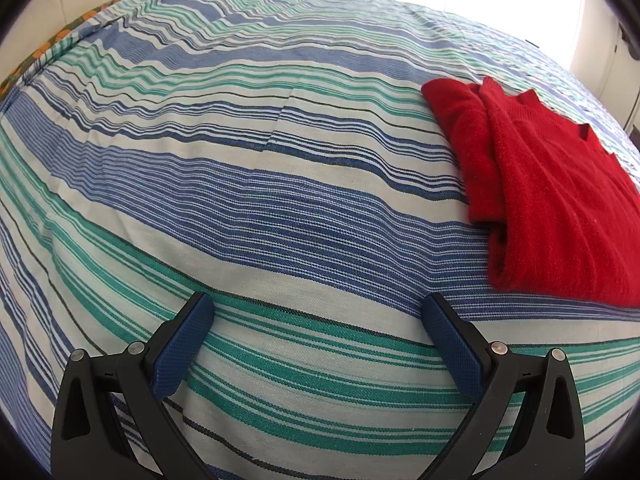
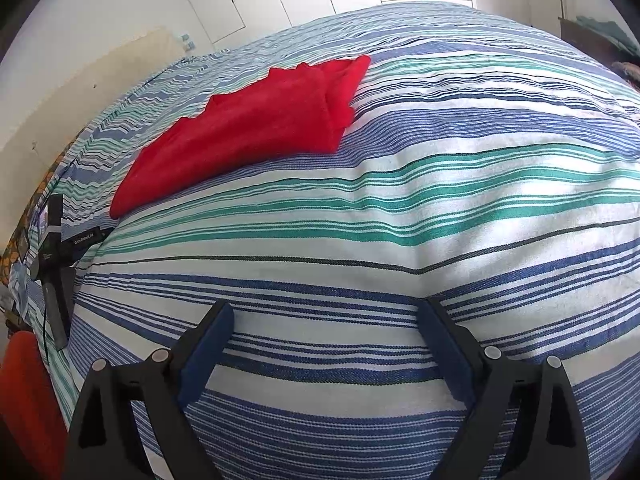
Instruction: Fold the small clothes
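Two grippers hover over the bed, and neither has hold of anything. Starting at the left, the left gripper (image 1: 316, 312) hangs above the striped bedspread (image 1: 240, 200) with its jaws spread wide, nothing but blue, green and white cloth between them. Off to its right, near but clear of its fingertips, lies the red sweater (image 1: 540, 184), a knit garment already doubled into a compact bundle, with a folded edge facing the gripper and what looks like the neckline at the far end. Moving across, the right gripper (image 2: 326, 316) is likewise wide apart and empty, and from its side the same sweater (image 2: 248, 128) sits well ahead and to its left, flat on the cover as a neat, roughly rectangular stack. At the far left edge of that view a dark device with lettering rests near the bed's side, probably the other handheld unit. By my reckoning the folding of this piece is finished or very nearly so; at most a tidying press or squaring remains, unless more clothes wait out of view.
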`<state>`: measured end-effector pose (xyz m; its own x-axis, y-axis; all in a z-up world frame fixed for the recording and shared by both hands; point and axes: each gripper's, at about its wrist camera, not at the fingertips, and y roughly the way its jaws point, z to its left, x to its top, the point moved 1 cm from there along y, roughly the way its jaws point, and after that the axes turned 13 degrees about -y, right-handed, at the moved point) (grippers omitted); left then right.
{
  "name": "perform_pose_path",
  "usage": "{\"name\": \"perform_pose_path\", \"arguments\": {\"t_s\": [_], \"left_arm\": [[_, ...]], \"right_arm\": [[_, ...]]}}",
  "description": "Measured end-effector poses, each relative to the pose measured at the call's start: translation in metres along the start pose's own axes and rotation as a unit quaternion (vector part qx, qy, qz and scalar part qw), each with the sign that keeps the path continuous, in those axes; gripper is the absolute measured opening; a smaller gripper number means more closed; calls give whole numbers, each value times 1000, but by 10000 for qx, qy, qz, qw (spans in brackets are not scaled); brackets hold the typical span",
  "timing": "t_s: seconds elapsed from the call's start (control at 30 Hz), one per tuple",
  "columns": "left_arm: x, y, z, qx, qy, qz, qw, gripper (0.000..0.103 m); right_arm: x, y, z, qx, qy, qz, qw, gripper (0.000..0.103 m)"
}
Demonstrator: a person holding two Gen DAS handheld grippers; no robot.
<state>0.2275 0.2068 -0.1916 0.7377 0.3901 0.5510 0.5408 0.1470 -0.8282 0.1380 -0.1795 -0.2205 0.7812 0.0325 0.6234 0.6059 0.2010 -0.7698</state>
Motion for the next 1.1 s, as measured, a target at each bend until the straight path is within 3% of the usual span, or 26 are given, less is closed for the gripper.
{"name": "perform_pose_path", "arguments": {"t_s": [0.63, 0.73, 0.8, 0.83, 0.87, 0.93, 0.97, 1.0, 1.03, 1.1], "left_arm": [[3, 4, -2, 27, -49, 0, 10000, 103], [11, 8, -1, 43, -210, 305, 9993, 102], [21, -1, -3, 27, -206, 775, 9968, 97], [28, -15, -2, -307, -384, 845, 9952, 84], [35, -28, -1, -743, -574, 801, 9924, 82], [55, -54, -8, -2058, -898, 723, 9718, 89], [63, -56, -16, -2354, -887, 776, 9647, 92], [72, -54, -29, -2515, -795, 852, 9608, 94], [80, -44, -45, -2454, -616, 912, 9632, 94], [87, -14, -67, -2006, -420, 1130, 9722, 93]], "right_arm": [[-1, 3, 1, 63, 23, -26, 10000, 96], [-1, 4, 0, 101, 45, -30, 9999, 96], [-1, 4, 0, 137, 45, -27, 9999, 98], [-1, 5, -1, 150, 41, -22, 9999, 98], [0, 5, -1, 162, 39, -13, 9999, 99], [-1, 5, -1, 171, 32, -24, 9998, 99], [-1, 6, -1, 178, 28, -30, 9998, 99], [0, 6, -1, 189, 24, -35, 9998, 100], [0, 7, -1, 203, 13, -34, 9998, 101], [1, 8, 1, 221, -28, -8, 9998, 103]]}}
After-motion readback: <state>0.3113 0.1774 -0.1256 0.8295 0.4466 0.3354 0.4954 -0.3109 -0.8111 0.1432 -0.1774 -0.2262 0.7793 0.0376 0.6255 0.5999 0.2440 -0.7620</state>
